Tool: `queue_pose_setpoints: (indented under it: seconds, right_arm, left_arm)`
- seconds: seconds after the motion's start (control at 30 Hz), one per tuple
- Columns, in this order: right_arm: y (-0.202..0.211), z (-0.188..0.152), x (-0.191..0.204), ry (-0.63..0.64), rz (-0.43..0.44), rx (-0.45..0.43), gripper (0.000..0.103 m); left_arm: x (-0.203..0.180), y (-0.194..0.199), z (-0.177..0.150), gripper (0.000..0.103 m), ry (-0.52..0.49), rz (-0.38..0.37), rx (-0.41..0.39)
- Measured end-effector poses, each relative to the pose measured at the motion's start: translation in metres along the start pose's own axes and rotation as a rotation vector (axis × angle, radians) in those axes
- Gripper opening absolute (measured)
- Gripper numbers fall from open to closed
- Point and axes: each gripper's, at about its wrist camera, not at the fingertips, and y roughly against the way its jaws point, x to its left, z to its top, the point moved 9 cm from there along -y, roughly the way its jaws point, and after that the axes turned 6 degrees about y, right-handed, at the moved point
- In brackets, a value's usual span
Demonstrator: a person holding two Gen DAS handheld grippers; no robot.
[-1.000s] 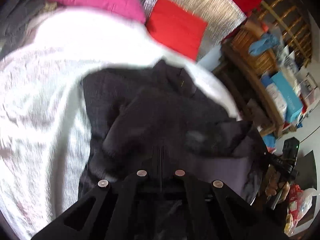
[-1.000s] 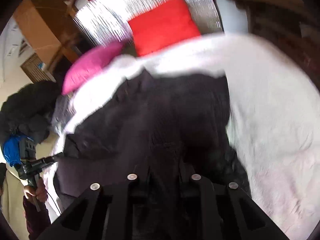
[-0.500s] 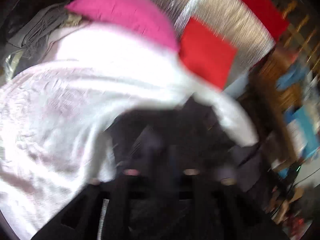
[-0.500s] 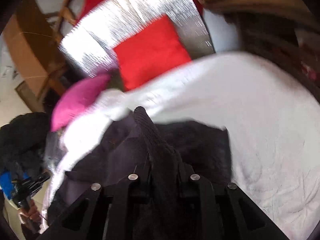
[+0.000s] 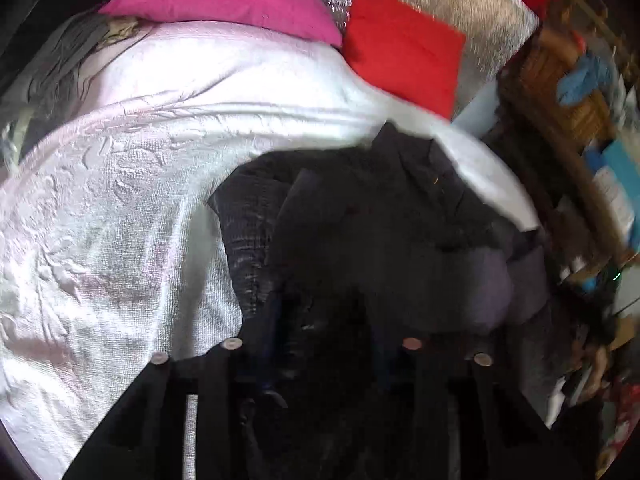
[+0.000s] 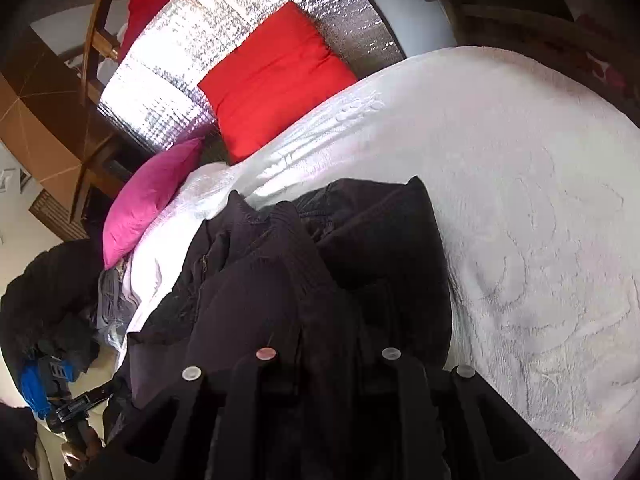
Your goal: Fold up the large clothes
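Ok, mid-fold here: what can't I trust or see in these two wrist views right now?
- Left gripper fingertips, left view: lost black on black against the garment; jaws closing, cloth between them, grip unclear.
- Right gripper fingertips, right view: buried in a garment fold; shut on it.
- Garment's near edge, both views: hidden behind the grippers.
- Shelf clutter, left view: motion-blurred at the rim.
- Bedspread: far side cut off.

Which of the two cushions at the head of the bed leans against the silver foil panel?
The red cushion: it stands against the foil panel. The pink cushion lies lower, at the edge of the white bedspread.
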Motion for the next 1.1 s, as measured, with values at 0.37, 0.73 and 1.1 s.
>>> queue_pose_setpoints:
  seconds: [0.37, 0.73, 1.1]
  right_arm:
    - [0.01, 0.043, 0.02, 0.084, -0.089, -0.13, 0.02]
    - [-0.019, 0.02, -0.011, -0.081, 0.026, 0.023, 0.026]
    - [-0.003, 0.083, 0.029, 0.1, -0.098, -0.146, 0.019]
  left_arm:
    - [-0.013, -0.008, 0.033, 0.034, 0.006, -0.032, -0.079]
    - [-0.028, -0.028, 0.021, 0.023, -0.034, -0.023, -0.051]
    - [-0.015, -0.014, 0.078, 0.011, 0.142, -0.124, -0.222]
